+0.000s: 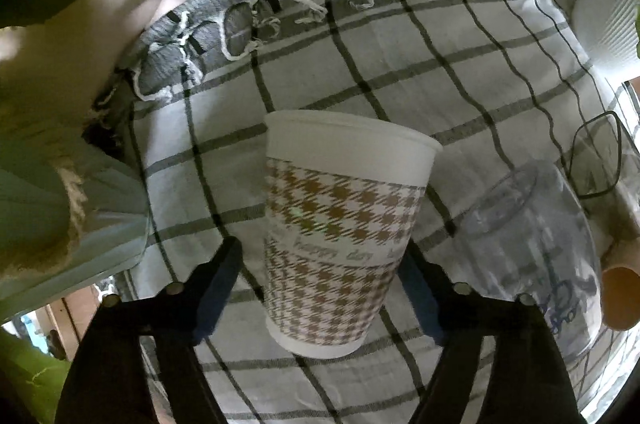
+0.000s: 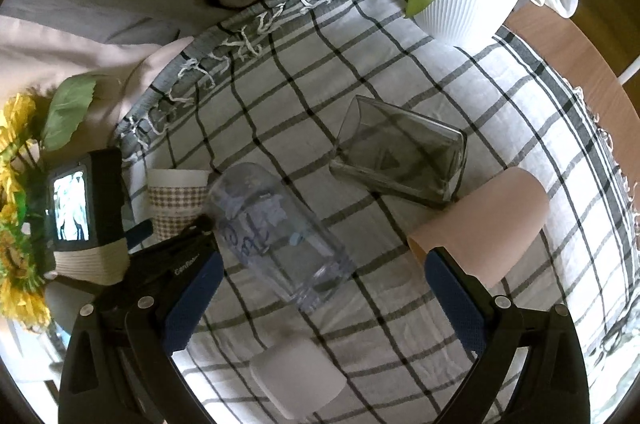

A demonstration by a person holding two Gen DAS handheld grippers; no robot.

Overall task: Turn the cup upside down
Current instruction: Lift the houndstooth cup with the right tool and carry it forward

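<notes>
Paper is what the white cup with the brown houndstooth print [image 1: 340, 236] is made of, so it is judged light, thin-walled and easily crushed; a gentle squeeze across the patterned mid-body, below the plain white rim band, is judged the safest hold, since the rim would buckle. The cup is seen standing upright, mouth up, on the black-and-white checked cloth [image 1: 400, 63] spread over the counter, between the fingers of the left gripper [image 1: 320, 288]. Those fingers [image 1: 218, 288] are spread wide on either side of the cup, and no contact with its wall can be made out, so nothing is grasped. The left gripper is held low and level with the cup's lower half.

The right gripper [image 2: 320, 296] is held higher, angled down over the cloth, its fingers released and empty. Beneath it a clear glass tumbler [image 2: 276, 236] is seen lying on its side, with a pink cup [image 2: 484, 228] and a smoky grey glass [image 2: 400, 159] lying tipped over nearby.
</notes>
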